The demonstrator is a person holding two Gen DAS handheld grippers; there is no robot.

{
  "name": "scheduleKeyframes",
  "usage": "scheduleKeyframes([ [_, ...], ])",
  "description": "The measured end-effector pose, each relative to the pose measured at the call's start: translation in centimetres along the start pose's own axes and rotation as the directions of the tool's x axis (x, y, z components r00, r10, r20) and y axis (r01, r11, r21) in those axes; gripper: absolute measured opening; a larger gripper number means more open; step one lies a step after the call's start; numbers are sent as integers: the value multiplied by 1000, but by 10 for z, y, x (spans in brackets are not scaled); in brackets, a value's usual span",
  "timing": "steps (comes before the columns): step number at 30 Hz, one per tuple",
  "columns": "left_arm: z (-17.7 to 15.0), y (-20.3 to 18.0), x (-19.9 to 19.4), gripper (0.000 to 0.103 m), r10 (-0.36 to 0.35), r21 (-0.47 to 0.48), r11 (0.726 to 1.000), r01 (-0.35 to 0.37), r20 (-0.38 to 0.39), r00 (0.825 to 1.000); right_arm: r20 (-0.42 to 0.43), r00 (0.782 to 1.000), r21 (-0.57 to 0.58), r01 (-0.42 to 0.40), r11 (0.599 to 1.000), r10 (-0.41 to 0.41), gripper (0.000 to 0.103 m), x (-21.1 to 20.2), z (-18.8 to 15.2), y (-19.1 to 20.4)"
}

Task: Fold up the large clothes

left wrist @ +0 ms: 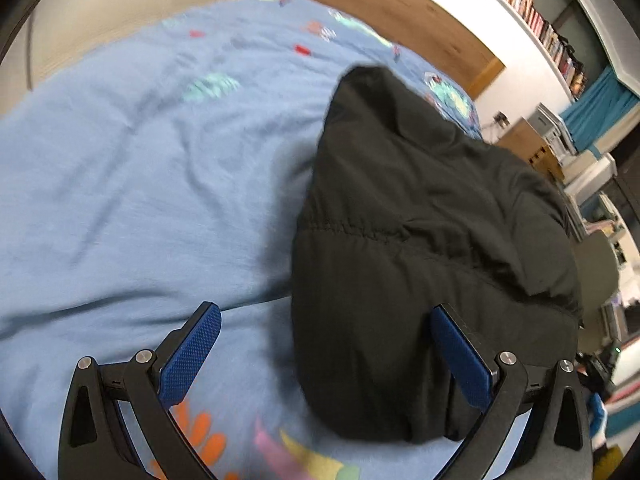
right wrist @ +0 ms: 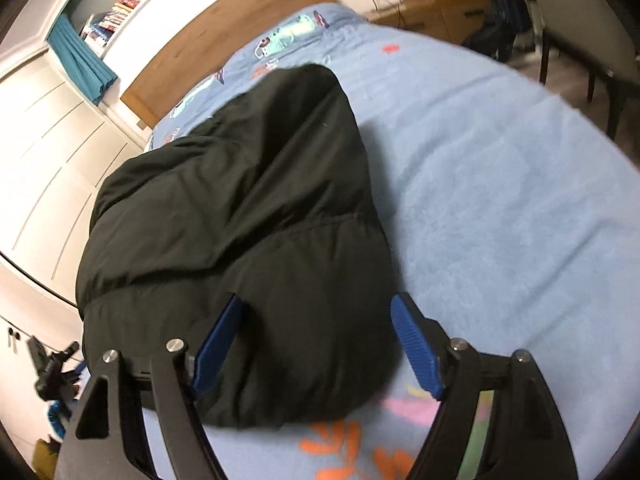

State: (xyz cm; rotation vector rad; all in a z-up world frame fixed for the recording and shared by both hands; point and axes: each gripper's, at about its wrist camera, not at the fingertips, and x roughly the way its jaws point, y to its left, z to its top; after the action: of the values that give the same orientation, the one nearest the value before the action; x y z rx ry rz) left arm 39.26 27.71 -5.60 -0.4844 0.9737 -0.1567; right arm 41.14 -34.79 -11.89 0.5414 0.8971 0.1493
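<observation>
A black padded jacket [left wrist: 420,220] lies bunched in a thick mound on the blue patterned bedspread [left wrist: 140,180]. My left gripper [left wrist: 326,314] hovers over the jacket's near left edge with its jaws wide; its right pad [left wrist: 460,360] is over the black fabric and its left pad [left wrist: 192,356] over bare bedspread. In the right wrist view the same jacket [right wrist: 248,208] fills the left half. My right gripper [right wrist: 318,302] stands open astride the jacket's near right edge, left pad [right wrist: 220,340] over the cloth, right pad [right wrist: 416,348] over the bedspread [right wrist: 500,200]. Neither holds anything.
A wooden headboard [left wrist: 400,8] bounds the bed's far end, with a bookshelf [left wrist: 532,12] above it. White wardrobe doors [right wrist: 48,152] and a teal curtain [right wrist: 80,60] stand beyond one side of the bed. Dark furniture legs [right wrist: 600,80] stand beyond the other.
</observation>
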Motion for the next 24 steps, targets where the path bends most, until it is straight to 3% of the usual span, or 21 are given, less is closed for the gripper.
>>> scheduleKeyframes([
  [6,6,8,39,102,-170,-52,985,167,-74,983,-68,990,40,-123,992,126,84,38,12,-14],
  [9,2,7,60,102,-235,-79,971,227,-116,965,-113,970,87,-205,975,214,88,58,10,-22],
  [12,-1,-1,69,102,-289,-99,955,279,-111,951,-133,944,115,-289,950,303,92,71,5,-21],
  [15,-1,-13,75,102,-355,-124,931,343,-100,929,-135,930,128,-327,936,343,95,80,3,-14],
  [16,0,-17,78,100,-355,-119,932,343,-101,929,-135,927,131,-332,934,349,95,83,3,-11],
  [17,0,-23,78,88,-346,-104,936,336,-97,933,-130,930,131,-328,936,344,95,85,3,-7],
  [18,-1,-28,76,61,-370,-101,927,361,-94,924,-118,934,124,-324,938,338,95,84,2,-2],
  [20,2,-39,69,41,-398,-88,916,392,-69,915,-109,932,98,-336,937,346,88,84,1,8],
  [21,4,-45,65,33,-395,-63,918,392,-64,916,-100,927,89,-353,931,361,79,83,2,15],
  [22,6,-55,60,30,-393,-37,919,392,-58,918,-95,921,87,-369,925,377,52,82,3,19],
  [23,10,-64,54,26,-395,-12,919,395,-54,917,-85,918,76,-382,921,387,38,79,5,25],
  [24,14,-77,46,24,-394,26,918,395,-46,918,-79,920,49,-381,923,384,34,75,8,32],
])
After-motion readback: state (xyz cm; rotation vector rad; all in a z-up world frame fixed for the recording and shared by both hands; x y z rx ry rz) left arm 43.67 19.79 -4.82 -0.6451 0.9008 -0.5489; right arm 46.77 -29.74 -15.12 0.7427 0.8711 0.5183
